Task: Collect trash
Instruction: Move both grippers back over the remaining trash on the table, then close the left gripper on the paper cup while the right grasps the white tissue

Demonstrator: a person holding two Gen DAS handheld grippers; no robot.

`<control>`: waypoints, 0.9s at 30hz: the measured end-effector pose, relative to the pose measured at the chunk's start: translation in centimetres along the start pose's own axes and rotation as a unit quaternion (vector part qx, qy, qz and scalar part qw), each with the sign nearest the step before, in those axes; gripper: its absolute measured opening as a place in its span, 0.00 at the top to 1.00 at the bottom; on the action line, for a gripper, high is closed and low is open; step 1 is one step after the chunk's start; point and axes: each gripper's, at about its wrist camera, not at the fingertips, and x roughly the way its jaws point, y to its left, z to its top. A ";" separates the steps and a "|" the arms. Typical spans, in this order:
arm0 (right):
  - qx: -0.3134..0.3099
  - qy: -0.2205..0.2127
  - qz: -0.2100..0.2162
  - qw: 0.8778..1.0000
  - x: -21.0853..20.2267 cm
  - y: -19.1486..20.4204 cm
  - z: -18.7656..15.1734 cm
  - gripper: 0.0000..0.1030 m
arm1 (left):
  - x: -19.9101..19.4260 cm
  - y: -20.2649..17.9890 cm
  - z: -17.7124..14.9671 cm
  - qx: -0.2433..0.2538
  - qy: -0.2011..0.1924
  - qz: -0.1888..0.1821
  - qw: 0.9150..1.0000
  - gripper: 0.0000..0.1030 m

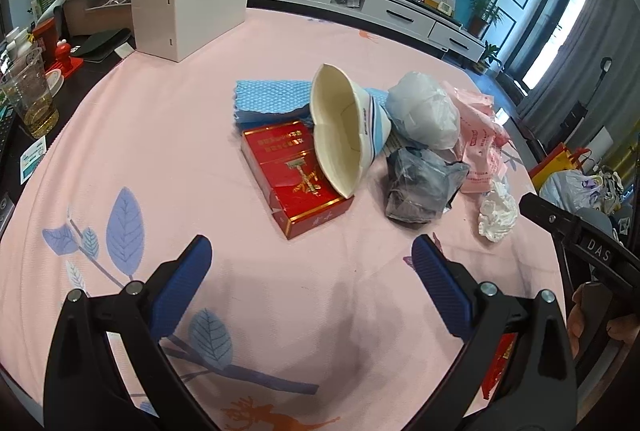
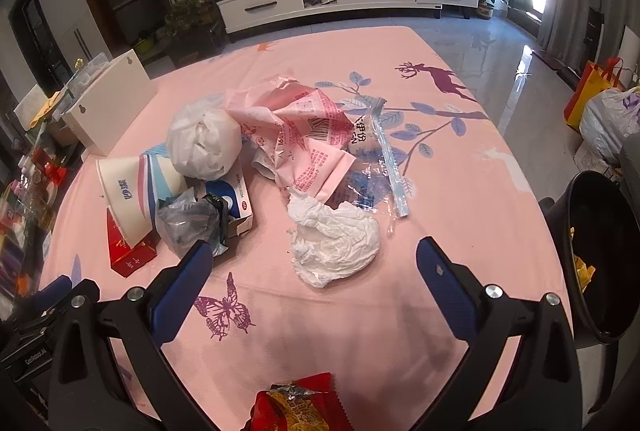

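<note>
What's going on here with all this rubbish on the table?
A person is clearing trash off a pink tablecloth using two tools. Both the left hand-held gripper and the right hand-held gripper are open and empty, hovering short of the pile. The right one faces a crumpled tissue; the left faces a red box with a paper cup lying on it. A black bin, already holding some scraps, waits at the right.

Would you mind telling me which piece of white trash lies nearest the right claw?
The flattened crumpled white tissue, lying alone on the cloth just ahead of the open right claw. The white bagged bundle sits farther back, against the paper cup.
</note>
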 end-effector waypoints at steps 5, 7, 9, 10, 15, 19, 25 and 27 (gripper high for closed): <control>-0.008 -0.012 0.029 0.999 -1.4 0.5 2.2 0.04 | -0.7 -0.2 2.6 0.000 -0.019 -0.005 1.000 0.03; -0.017 -0.032 0.031 0.999 -2.5 1.0 3.7 0.04 | -0.7 -0.3 4.7 -0.004 -0.025 -0.020 0.999 0.03; -0.025 -0.049 0.037 0.998 -2.8 1.3 4.9 0.04 | 0.0 -0.1 6.5 -0.015 -0.016 -0.046 0.999 0.03; -0.026 -0.044 0.038 0.998 -2.4 1.2 5.2 0.04 | 0.6 -0.1 7.3 -0.022 -0.008 -0.052 0.998 0.03; 0.004 0.009 0.035 0.999 1.6 -0.5 4.2 0.15 | 3.6 0.7 9.8 -0.050 -0.007 -0.052 0.997 0.03; 0.026 0.054 0.046 0.997 4.0 -1.5 3.2 0.24 | 5.8 1.0 9.8 -0.063 0.011 -0.067 0.996 0.03; 0.018 0.064 0.047 0.997 4.5 -1.0 2.3 0.27 | 7.8 0.9 8.9 -0.060 0.018 -0.074 0.995 0.03; 0.014 0.067 0.041 0.997 4.7 -0.9 2.2 0.27 | 8.5 0.7 8.8 -0.052 0.020 -0.077 0.996 0.03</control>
